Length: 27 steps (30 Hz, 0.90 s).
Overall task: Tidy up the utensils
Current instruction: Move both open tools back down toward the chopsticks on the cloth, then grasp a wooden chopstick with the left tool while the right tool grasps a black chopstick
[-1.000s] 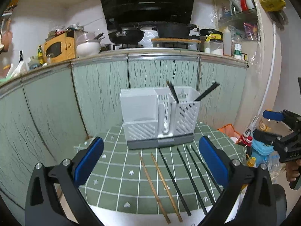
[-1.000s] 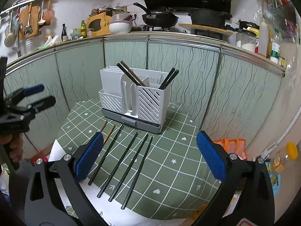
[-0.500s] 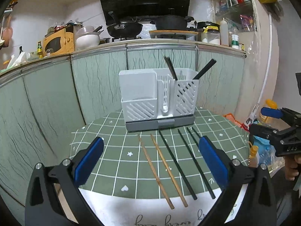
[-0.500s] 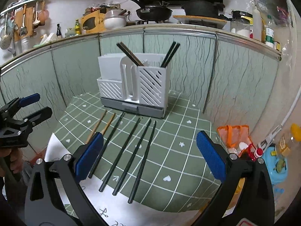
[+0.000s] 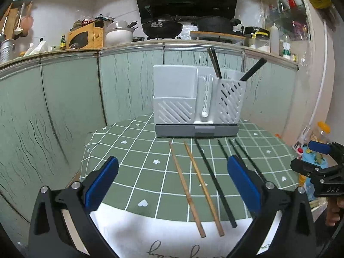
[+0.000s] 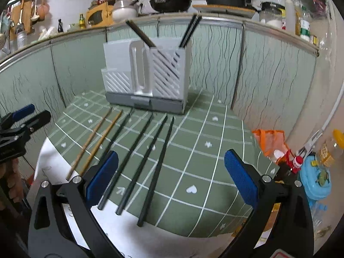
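Observation:
A white slotted utensil holder (image 5: pixel 196 102) on a grey base stands at the back of the green checked tablecloth (image 5: pixel 137 167); it also shows in the right wrist view (image 6: pixel 148 75). Dark chopsticks (image 5: pixel 215 64) stick out of its right compartment. Two wooden chopsticks (image 5: pixel 194 185) and several black chopsticks (image 5: pixel 215 180) lie in a row in front of it, seen too in the right wrist view (image 6: pixel 142 157). My left gripper (image 5: pixel 172 182) is open and empty, low over the table's near edge. My right gripper (image 6: pixel 171 179) is open and empty, above the black chopsticks' near ends.
Green tiled counter fronts (image 5: pixel 71 90) wall the table at the back and left. Pans and jars sit on the counter above (image 5: pixel 163 26). Bottles, an orange bag (image 6: pixel 268 139) and a blue toy (image 6: pixel 316 178) lie on the floor to the right.
Both grippers have dropped lower and drawn closer to the table; the holder and chopsticks now look larger. Nothing on the table has moved. Both grippers stayed open.

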Available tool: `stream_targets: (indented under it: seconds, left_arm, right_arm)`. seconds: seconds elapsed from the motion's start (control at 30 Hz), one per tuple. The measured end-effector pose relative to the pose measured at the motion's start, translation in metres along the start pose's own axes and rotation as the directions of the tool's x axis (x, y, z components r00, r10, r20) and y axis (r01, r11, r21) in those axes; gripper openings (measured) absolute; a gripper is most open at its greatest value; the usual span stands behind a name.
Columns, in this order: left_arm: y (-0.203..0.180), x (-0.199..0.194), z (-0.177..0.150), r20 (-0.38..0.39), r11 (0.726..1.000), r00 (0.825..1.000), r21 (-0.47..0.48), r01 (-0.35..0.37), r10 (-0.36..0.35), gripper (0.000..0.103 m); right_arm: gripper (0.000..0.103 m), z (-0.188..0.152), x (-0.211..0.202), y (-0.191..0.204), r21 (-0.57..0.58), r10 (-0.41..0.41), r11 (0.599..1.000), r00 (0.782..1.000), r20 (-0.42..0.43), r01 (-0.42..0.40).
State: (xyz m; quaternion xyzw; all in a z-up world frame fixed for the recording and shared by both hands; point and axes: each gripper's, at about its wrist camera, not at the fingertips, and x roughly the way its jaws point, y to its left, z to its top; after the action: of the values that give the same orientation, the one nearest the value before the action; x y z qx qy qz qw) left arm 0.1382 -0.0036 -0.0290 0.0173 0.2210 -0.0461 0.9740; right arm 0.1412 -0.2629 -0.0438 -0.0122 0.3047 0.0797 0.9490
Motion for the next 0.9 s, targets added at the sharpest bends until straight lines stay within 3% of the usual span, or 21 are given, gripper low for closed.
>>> stream_targets:
  seconds: [0.27,0.4,0.63,0.8,0.9]
  left_arm:
    - [-0.007,0.012,-0.023,-0.046,1.000,0.999,0.010,-0.019,0.019,0.099]
    - [-0.013,0.021,-0.036,-0.097,1.000,0.995,0.016,-0.015,0.016,0.086]
    - [-0.015,0.027,-0.046,-0.129,1.000,0.991,0.014,-0.017,0.019,0.077]
    - [-0.013,0.038,-0.054,-0.188,0.999,0.982,-0.038,-0.008,0.001,0.057]
    - [-0.015,0.042,-0.057,-0.208,0.999,0.978,-0.051,0.010,-0.020,0.051]
  right_arm:
    - [0.094,-0.019,0.012,-0.001,0.013,-0.021,1.000,1.000,-0.017,0.022]
    - [0.092,-0.029,0.017,0.006,-0.010,-0.020,1.000,0.999,-0.041,0.020]
    - [0.070,-0.041,0.028,0.009,0.015,0.006,1.000,0.995,-0.101,-0.004]
    - [0.052,-0.047,0.033,0.011,0.025,0.014,1.000,0.992,-0.124,-0.011]
    - [0.041,-0.049,0.034,0.009,0.040,0.013,0.999,0.992,-0.127,-0.008]
